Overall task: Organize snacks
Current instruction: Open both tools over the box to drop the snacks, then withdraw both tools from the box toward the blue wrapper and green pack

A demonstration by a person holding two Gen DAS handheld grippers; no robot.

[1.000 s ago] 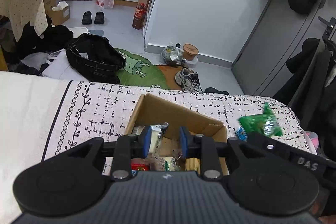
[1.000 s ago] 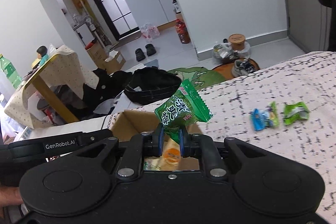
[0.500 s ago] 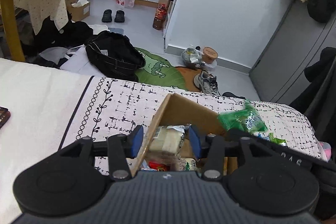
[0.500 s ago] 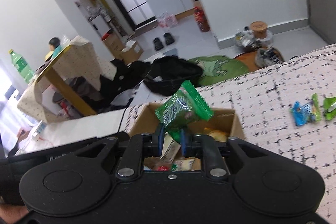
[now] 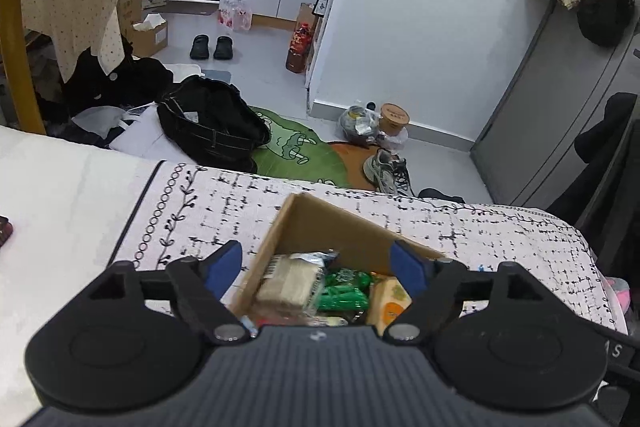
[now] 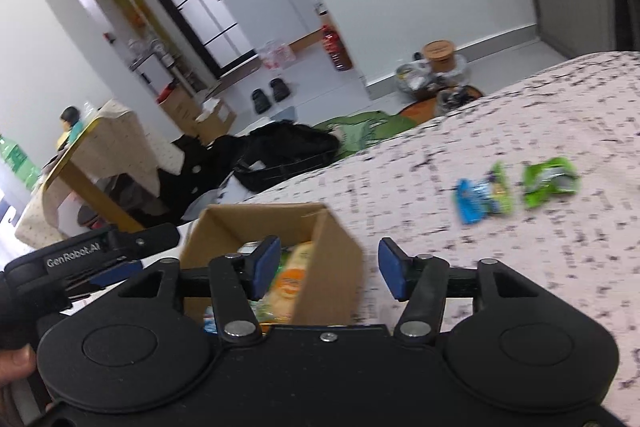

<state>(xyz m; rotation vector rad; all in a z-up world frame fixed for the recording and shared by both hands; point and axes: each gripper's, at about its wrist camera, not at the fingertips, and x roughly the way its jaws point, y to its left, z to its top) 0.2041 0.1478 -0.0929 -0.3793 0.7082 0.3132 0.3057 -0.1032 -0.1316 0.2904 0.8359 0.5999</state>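
A brown cardboard box [image 5: 316, 223] stands on the patterned bedspread [image 5: 224, 203] and holds several snacks: a pale wrapped pack [image 5: 290, 281], a green packet [image 5: 344, 289] and a yellow-orange pack [image 5: 390, 301]. My left gripper [image 5: 318, 265] is open and empty just above the box. My right gripper [image 6: 330, 267] is open and empty over the box's right wall [image 6: 332, 267]. A blue snack packet [image 6: 482, 197] and a green snack packet [image 6: 550, 181] lie on the bedspread to the right. The left gripper's body [image 6: 80, 259] shows at the left in the right wrist view.
Beyond the bed edge the floor holds a black bag [image 5: 212, 127], a green mat [image 5: 296, 147], a sneaker [image 5: 386, 173] and tubs by the wall. A yellow table with a dotted cloth [image 5: 60, 7] stands at the left. Coats hang at the right.
Both grippers have opened. The left let go of the pale wrapped pack and the right let go of the green packet; both now lie in the box. The right view has swung rightward.
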